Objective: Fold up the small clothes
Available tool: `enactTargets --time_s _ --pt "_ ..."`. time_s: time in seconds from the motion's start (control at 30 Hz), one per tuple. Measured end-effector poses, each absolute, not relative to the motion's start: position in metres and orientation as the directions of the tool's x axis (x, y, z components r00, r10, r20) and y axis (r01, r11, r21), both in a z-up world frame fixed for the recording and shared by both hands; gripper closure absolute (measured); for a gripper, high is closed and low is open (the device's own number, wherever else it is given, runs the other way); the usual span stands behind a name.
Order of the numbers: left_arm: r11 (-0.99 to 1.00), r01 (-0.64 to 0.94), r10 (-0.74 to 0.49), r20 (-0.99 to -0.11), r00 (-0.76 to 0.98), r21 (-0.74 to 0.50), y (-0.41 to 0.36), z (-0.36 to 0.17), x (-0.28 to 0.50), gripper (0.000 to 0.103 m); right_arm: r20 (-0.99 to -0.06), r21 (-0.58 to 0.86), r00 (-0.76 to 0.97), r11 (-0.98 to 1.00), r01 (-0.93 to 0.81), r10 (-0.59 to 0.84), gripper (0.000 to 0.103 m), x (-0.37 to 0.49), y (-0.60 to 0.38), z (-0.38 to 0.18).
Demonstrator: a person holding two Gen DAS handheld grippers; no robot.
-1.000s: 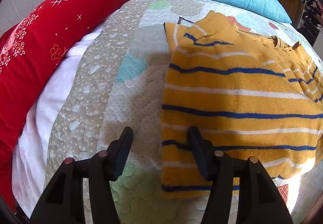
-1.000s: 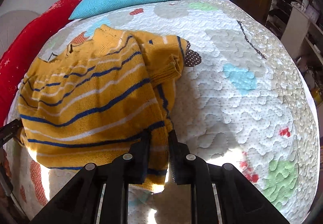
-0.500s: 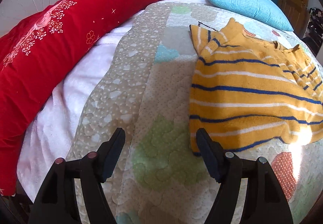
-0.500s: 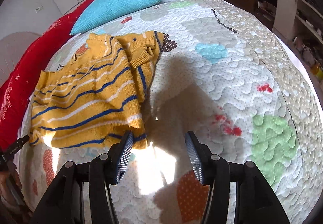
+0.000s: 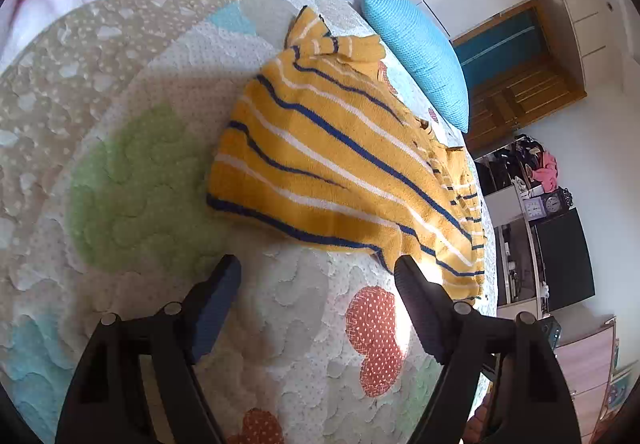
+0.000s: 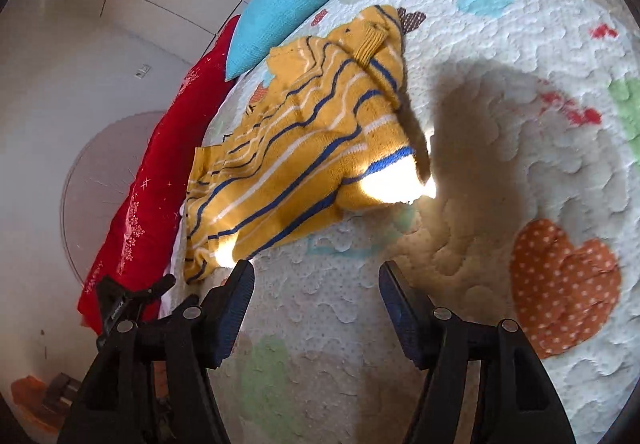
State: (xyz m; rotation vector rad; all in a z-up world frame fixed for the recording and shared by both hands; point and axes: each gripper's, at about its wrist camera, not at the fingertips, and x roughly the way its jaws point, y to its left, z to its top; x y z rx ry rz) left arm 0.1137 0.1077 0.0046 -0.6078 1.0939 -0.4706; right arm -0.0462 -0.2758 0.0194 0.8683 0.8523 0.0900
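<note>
plainly, the yellow striped sweater (image 5: 340, 164) lay folded over on the quilted bedspread (image 5: 132, 180), near the blue pillow (image 5: 416, 52) and apart from the red bolster (image 6: 148, 196), probably set there so both grippers could let go of it. the left gripper (image 5: 318, 278) had just been opening, jaws wide with only quilt between them, its right finger just beside the hem. the right gripper (image 6: 316, 282) had just been opening too, wide and empty, short of the sweater's near edge. no container appeared in either view.
</note>
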Motion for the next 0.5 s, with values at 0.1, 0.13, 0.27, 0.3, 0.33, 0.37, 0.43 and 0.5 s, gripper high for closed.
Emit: enactTargets --time_s 0.1,0.13,0.27,0.3,0.33,0.37,0.43,0.5 --pt "0.743 0.07 -0.628 -0.659 0.414 -0.665 0.1 0.002 0.119 0.016 -0.6 0.72 0.698 0.644 0.258 0.391 0.033 -0.037 -0.272 0.013" --pt "0.739 0.072 -0.631 -0.651 0.421 -0.67 0.097 0.003 0.122 0.015 -0.589 0.727 0.708 0.638 0.254 0.389 0.033 -0.033 -0.271 0.013" --pt "0.71 0.065 -0.652 -0.621 0.435 -0.701 0.091 0.001 0.145 0.011 -0.552 0.755 0.746 0.604 0.256 0.373 0.033 -0.01 -0.276 0.01" --pt "0.698 0.064 -0.661 -0.607 0.441 -0.713 0.092 0.001 0.151 0.009 -0.543 0.764 0.752 0.592 0.257 0.374 0.033 -0.003 -0.277 0.008" --pt "0.684 0.065 -0.671 -0.591 0.448 -0.727 0.091 0.0 0.157 0.008 -0.535 0.772 0.757 0.581 0.258 0.374 0.033 0.004 -0.278 0.006" --pt "0.672 0.066 -0.679 -0.579 0.451 -0.737 0.09 0.0 0.164 0.005 -0.527 0.778 0.765 0.573 0.258 0.371 0.033 0.011 -0.278 0.005" --pt "0.653 0.066 -0.689 -0.557 0.464 -0.754 0.088 0.0 0.176 0.001 -0.511 0.788 0.776 0.561 0.252 0.369 0.032 0.026 -0.28 0.004" --pt "0.657 0.07 -0.683 -0.554 0.476 -0.75 0.084 -0.001 0.188 0.0 -0.501 0.796 0.786 0.55 0.254 0.363 0.032 0.04 -0.282 0.002"
